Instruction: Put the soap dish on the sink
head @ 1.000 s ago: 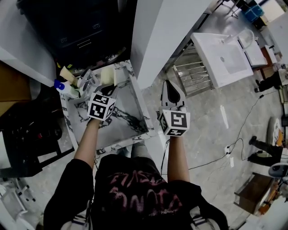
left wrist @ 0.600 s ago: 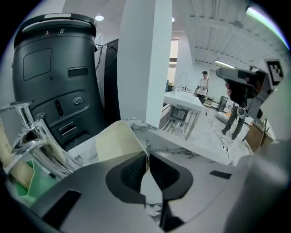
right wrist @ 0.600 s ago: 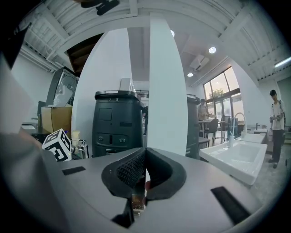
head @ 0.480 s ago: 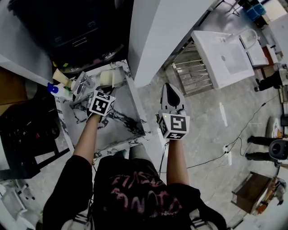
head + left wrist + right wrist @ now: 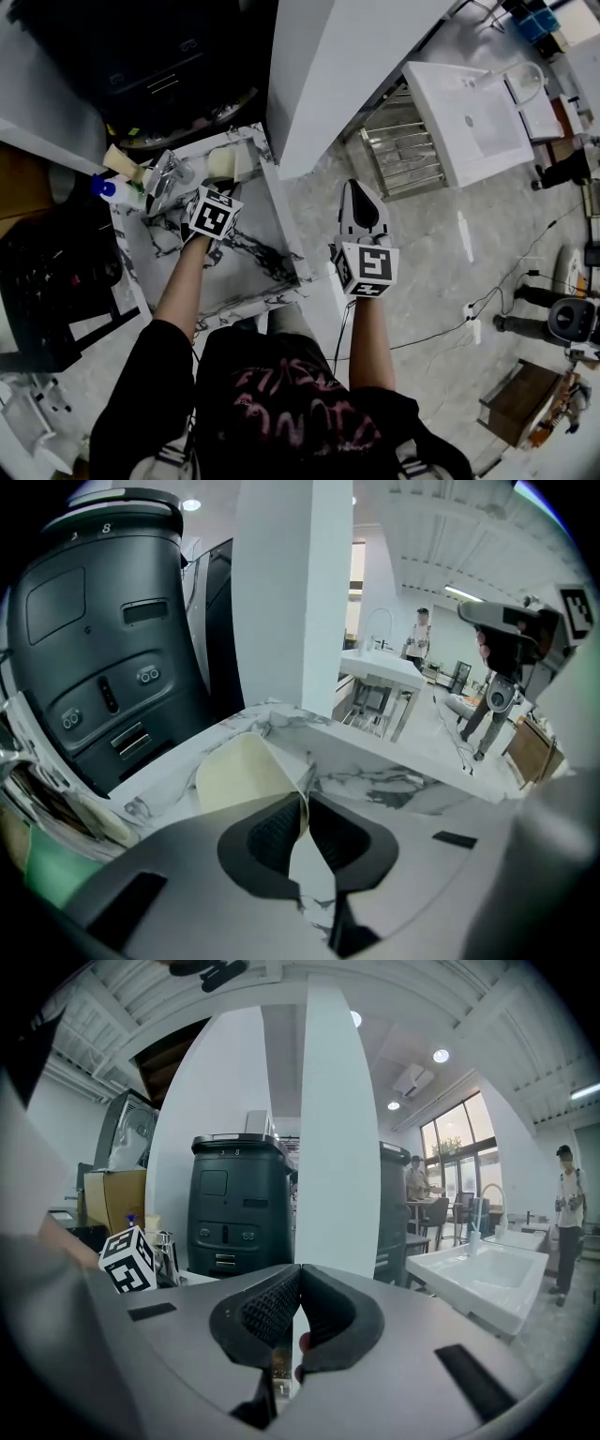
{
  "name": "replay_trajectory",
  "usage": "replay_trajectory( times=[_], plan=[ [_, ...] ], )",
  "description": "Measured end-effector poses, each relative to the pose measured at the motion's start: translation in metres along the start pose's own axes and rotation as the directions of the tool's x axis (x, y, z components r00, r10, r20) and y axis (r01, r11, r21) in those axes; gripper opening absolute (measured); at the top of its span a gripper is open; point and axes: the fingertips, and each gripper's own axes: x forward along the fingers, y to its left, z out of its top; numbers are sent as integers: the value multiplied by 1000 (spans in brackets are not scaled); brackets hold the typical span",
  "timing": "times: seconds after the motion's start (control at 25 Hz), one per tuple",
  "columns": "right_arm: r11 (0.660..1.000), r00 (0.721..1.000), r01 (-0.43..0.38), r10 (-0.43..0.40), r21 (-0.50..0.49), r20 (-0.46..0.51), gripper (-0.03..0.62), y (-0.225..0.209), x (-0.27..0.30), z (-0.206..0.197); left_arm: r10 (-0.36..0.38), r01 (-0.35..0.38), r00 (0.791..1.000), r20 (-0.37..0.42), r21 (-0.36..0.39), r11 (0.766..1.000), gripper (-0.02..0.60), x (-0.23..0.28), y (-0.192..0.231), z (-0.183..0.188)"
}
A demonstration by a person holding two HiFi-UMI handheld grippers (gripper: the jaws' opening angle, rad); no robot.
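My left gripper (image 5: 221,190) is shut on the near edge of the cream soap dish (image 5: 225,164), which it holds over the far part of the marble sink (image 5: 285,251). In the left gripper view the two jaws pinch the dish (image 5: 242,769) at its thin rim above the veined marble (image 5: 375,761). Whether the dish touches the marble I cannot tell. My right gripper (image 5: 362,195) hangs to the right of the sink over the grey floor, shut with nothing between its jaws (image 5: 298,1283).
A chrome faucet (image 5: 169,176), a blue-capped bottle (image 5: 106,187) and a cream bar (image 5: 118,161) crowd the sink's far left corner. A white column (image 5: 337,66) stands beside the sink, a black machine (image 5: 103,649) behind it. A white basin (image 5: 473,117) stands further right.
The left gripper with the dish has edged slightly toward the sink's far rim. The right gripper has stayed almost where it was, still shut.
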Motion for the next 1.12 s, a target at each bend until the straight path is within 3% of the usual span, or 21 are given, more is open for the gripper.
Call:
replay_trajectory(
  times=[0.56, 0.92, 1.12],
  plan=[
    [1000, 999, 17, -17, 9, -28, 13, -12, 1, -12, 15, -14, 999, -44, 24, 1000, 87, 14, 4, -7],
    [1000, 1000, 8, -8, 7, -12, 14, -4, 0, -5, 23, -23, 1000, 10, 26, 999, 101, -1, 0, 6],
    [1000, 1000, -1, 1, 8, 5, 14, 5, -3, 2, 30, -31, 997, 64, 4, 1000, 78, -20, 2, 16]
  ],
)
